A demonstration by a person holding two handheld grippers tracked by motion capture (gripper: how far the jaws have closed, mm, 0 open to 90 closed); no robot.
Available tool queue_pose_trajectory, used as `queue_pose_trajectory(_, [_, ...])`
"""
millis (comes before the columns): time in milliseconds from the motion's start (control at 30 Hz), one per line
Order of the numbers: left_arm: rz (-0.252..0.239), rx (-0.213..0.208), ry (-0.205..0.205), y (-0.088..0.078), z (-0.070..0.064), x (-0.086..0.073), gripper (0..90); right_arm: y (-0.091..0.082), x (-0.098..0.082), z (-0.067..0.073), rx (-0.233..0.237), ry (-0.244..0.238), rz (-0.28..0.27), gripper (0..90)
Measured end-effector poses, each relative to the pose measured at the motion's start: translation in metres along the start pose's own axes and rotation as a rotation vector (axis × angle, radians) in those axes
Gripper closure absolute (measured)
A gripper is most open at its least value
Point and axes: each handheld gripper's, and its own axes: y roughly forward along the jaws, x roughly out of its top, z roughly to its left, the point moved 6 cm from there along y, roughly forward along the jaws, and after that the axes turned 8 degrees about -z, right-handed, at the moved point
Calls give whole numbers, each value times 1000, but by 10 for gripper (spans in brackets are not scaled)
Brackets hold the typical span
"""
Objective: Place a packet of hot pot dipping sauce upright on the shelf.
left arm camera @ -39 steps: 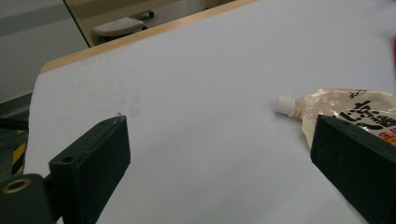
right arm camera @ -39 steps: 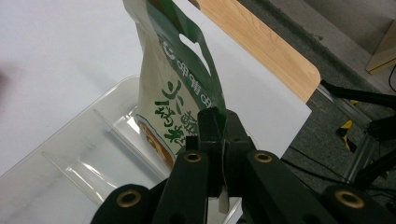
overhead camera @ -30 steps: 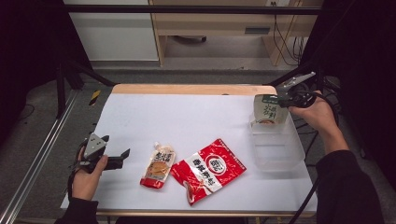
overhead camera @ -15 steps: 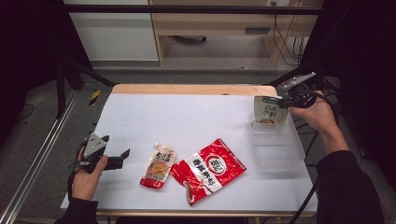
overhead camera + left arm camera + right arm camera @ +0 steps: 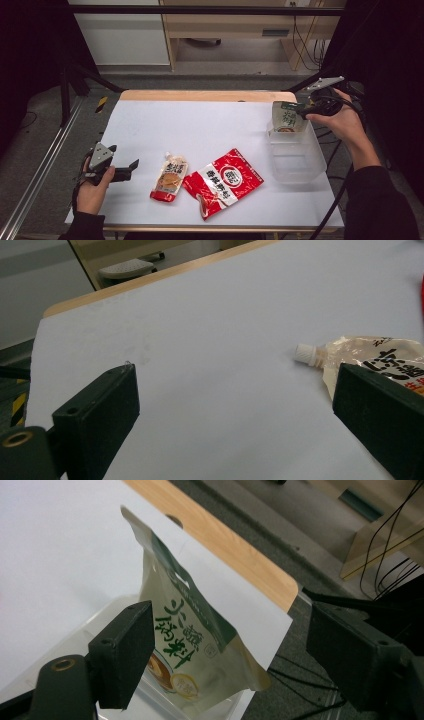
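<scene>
three food pouches (image 5: 223, 181), one clear bin (image 5: 296, 158), two grippers (image 5: 126, 170)

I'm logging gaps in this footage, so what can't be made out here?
- Green-and-cream pouch, right gripper view: its lower left is hidden behind a jaw.
- Spouted pouch, left gripper view: cut off by the right jaw and frame edge.
- Red packet, high view: its print is too small to read.

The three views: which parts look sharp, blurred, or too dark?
High view: white table evenly lit, surroundings nearly black. Left gripper view: spouted pouch sharp, near jaws soft. Right gripper view: green-and-white pouch readable, jaws blurred.
</scene>
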Motion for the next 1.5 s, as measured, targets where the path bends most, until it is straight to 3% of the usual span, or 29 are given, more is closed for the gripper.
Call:
queue_pose_trajectory(167, [4, -2, 5, 1, -2, 0, 46, -21, 15, 12, -5, -10, -61, 182])
queue_pose_trajectory(300, [4, -11, 12, 1, -4, 1, 46, -38, 28, 30, -3, -27, -106, 164])
queue_pose_trajectory(467, [9, -22, 18, 1, -8, 1, 46, -56, 42, 70, 33, -70, -165, 136])
queue_pose_trajectory(500, [9, -25, 19, 1, -9, 1, 45, -61, 45, 90, 58, -82, -187, 137])
queue_pose_trajectory(533, [10, -30, 22, 1, -10, 2, 45, -61, 45, 90, 58, -82, -187, 137])
queue_pose_trajectory(600, [11, -39, 30, 0, -13, 2, 45, -63, 46, 110, 89, -89, -204, 144])
queue_pose_trajectory(967, [34, -86, 88, -5, -37, 0, 45, -39, 40, 217, 234, -96, -228, 199])
queue_pose_trajectory(1233, [63, -70, 134, -11, -45, -4, 45, -19, 41, 269, 302, -91, -195, 226])
queue_pose_trajectory(1500, [59, -58, 129, -11, -44, -4, 45, 0, 44, 302, 330, -76, -176, 253])
